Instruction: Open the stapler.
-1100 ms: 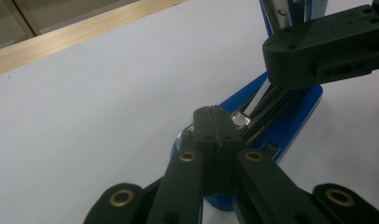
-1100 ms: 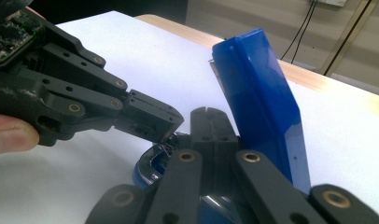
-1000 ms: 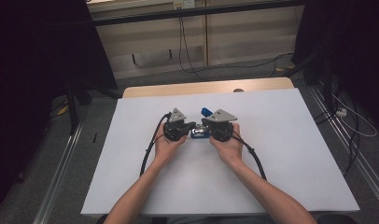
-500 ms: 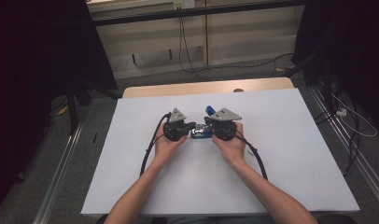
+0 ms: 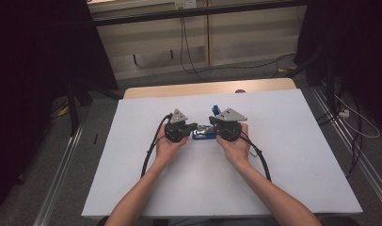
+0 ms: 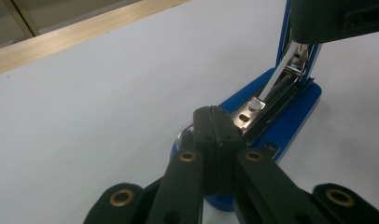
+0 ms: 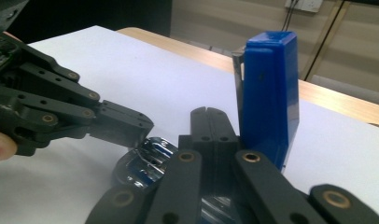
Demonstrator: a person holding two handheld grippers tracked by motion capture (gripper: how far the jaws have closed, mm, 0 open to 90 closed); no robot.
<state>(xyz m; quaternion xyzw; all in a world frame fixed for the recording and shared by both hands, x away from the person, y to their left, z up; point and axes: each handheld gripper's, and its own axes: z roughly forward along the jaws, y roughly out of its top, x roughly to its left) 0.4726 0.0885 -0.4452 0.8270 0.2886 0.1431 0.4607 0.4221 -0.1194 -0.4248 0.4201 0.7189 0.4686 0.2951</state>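
Stapler lid stands raised in right gripper view; both grippers pressed together, empty.

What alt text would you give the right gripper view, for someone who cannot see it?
A blue stapler lies opened on a white table, its lid swung upright beside the shut black jaws of the right gripper. From the left, the left gripper reaches in with its tip at the stapler's shiny metal front end. A wooden table edge runs behind.
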